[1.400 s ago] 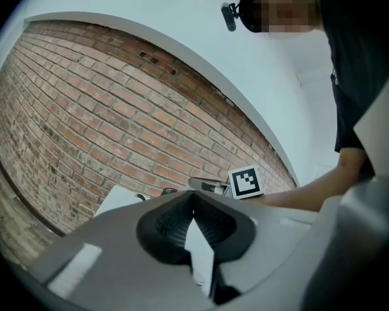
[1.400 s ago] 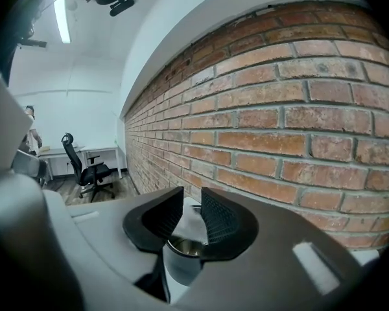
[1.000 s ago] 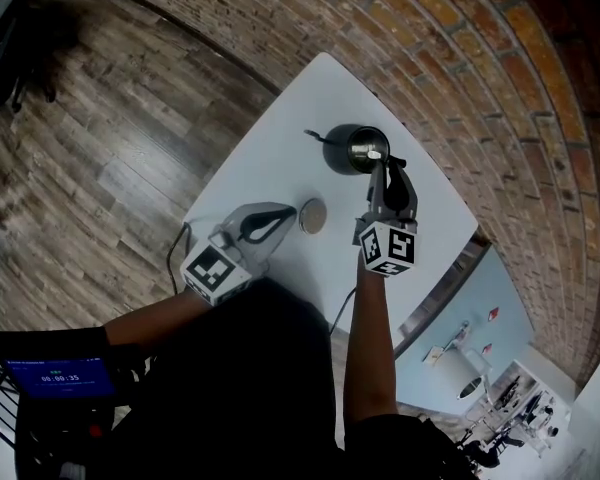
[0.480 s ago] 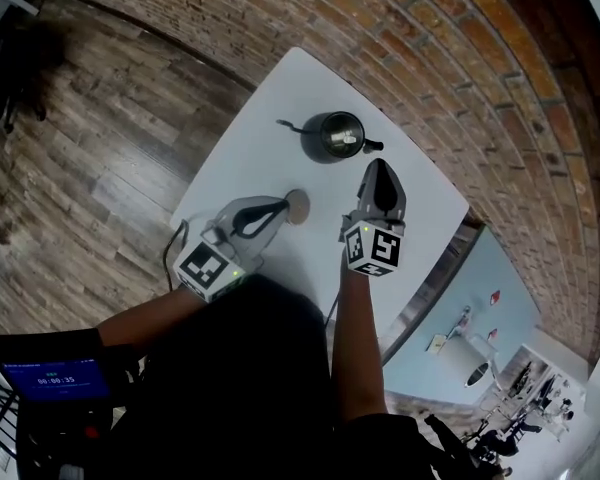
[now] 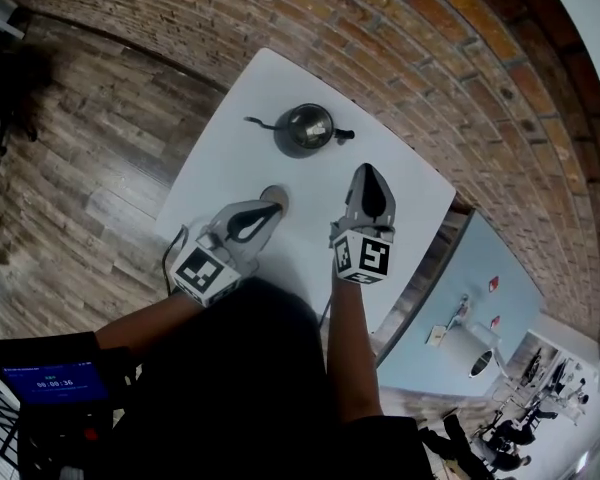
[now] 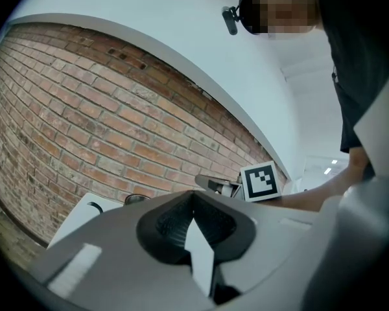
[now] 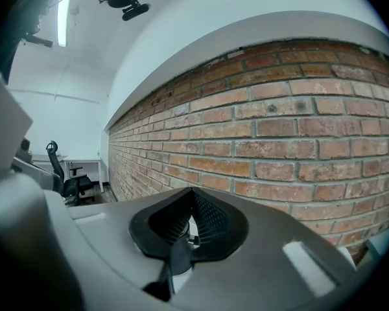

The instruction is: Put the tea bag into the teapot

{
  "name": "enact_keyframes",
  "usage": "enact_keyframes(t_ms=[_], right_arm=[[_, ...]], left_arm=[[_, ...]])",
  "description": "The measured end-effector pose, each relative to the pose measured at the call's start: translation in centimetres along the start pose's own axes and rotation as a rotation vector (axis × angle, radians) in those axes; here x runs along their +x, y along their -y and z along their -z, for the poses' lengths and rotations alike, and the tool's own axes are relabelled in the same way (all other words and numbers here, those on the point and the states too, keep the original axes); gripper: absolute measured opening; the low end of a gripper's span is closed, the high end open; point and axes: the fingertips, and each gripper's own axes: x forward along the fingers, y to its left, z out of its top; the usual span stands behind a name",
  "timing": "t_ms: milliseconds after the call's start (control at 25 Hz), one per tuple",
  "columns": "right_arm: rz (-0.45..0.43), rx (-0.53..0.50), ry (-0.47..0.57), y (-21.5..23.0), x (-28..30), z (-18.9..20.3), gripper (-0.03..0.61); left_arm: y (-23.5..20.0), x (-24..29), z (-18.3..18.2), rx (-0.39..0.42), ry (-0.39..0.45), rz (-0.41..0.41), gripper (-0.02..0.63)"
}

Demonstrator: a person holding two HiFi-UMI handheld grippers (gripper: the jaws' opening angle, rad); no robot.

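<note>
Nearest the person, a small blue screen [image 5: 52, 380] is seen at the lower left. A row of pale digits is shown on it, too small to be read with any certainty. Black-and-white square markers, without letters, are carried on the left cube [image 5: 202, 271] and the right cube [image 5: 362, 258].

The left gripper [image 5: 272, 209] is held over the white table [image 5: 230, 158]. In the left gripper view its jaws [image 6: 194, 194] are seen closed tip to tip, with nothing gripped. The right gripper [image 5: 365, 171] is likewise shut and empty. Its jaws have just been closing, and in the right gripper view [image 7: 193, 190] no object is found between them.

A round lid [image 5: 271, 196] lies on the table at the left gripper's tip; whether it is touched cannot be told. Further off stands the dark teapot [image 5: 305, 130], uncovered, well apart from both grippers. The tea bag is held by neither gripper, and the pot's interior is too small for its contents to be made out. Behind the table runs a brick wall [image 5: 430, 48].
</note>
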Motion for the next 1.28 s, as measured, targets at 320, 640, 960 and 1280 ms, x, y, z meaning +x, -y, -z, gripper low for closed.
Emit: enact_keyframes(t_ms=[320,640,960,1280], right_arm=[[0.019,-0.018,0.028,1.3,-3.5,-1.5,0.0],[0.073,-0.008,0.065,3.7,-9.7,-1.8,0.0],[0.134,-0.032,0.078,4.3,-13.8,-3.2,0.0],[0.166,-0.085,0.063,5.2,-16.2,-2.9,0.0]], left_arm=[[1.3,1.8,-1.1,0.056,0.007,-0.001,0.0],[4.3,4.2,-1.7,0.063,0.064,0.001,0.0],[6.6,5.8,-2.0,0.081,0.058,0.062,0.0],[8.3,7.3,-2.1,0.127,0.055,0.099,0.0]])
